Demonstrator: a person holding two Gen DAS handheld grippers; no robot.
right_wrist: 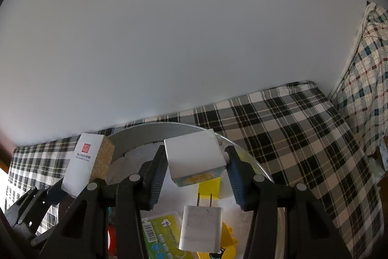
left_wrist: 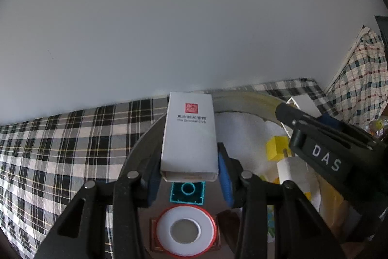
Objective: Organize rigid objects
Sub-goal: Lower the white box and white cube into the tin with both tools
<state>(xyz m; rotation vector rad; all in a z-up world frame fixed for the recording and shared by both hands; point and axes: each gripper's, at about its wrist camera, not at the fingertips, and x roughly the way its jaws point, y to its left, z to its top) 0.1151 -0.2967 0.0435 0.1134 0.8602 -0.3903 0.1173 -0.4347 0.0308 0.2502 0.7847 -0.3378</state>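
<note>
White cardboard box with a red square seal (left_wrist: pixel 189 135) sits clamped between the left gripper (left_wrist: pixel 189 176)'s blue pads, raised over a round tray (right_wrist: pixel 150 135). Beside it, the right gripper (right_wrist: pixel 197 174) pinches a plain white carton with a yellow-printed end (right_wrist: pixel 194 157), checked bedding (right_wrist: pixel 291 128) beyond.

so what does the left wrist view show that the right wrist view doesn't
Only the left wrist view: a teal block and a red-rimmed white tape roll below the left tool.

Only the right wrist view: a green barcoded package, and the box's woven tan side.

Both: the white box with a red seal, shut in the left tool; the right tool shut on a small white carton; the white plug charger, yellow block, round tray rim and plaid cloth.
</note>
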